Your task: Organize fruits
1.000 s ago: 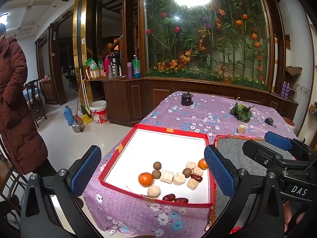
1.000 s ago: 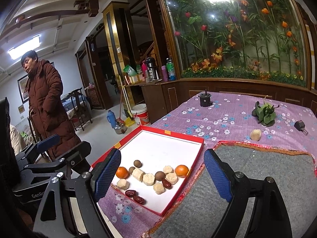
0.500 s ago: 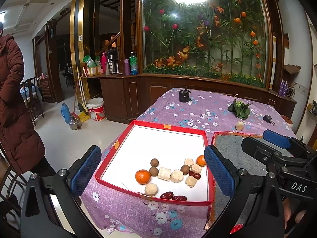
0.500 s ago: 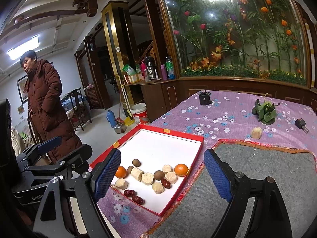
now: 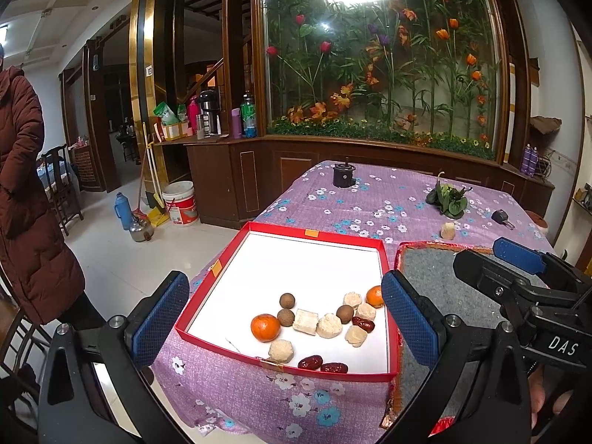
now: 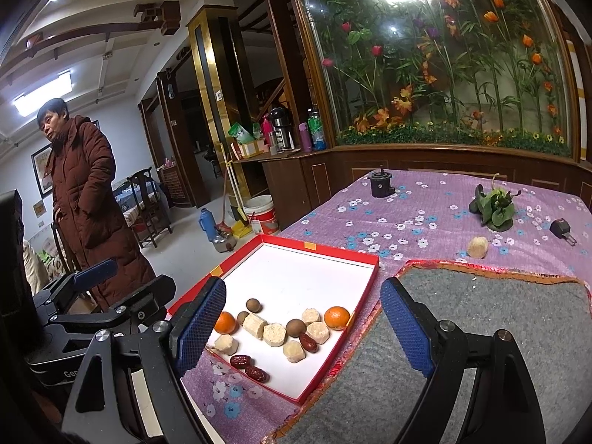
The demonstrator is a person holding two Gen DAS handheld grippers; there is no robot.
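On my right gripper, seen from the left camera, I read "DAS" in white on the black housing; on my left gripper, seen from the right camera, only "Gen" showed. A white bucket on the floor carried red lettering too blurred to read. Both pairs of jaws stood wide apart and held nothing, their pads a blue cross-hatched rubber. The fruits lay clustered at the near end of a shallow red-walled box with a smooth white floor: two glossy oranges, round brown longans, wrinkled dark red dates and pale, rough cut chunks. The box sat on a purple flowered tablecloth, just beside a fuzzy grey mat with frayed red edging.
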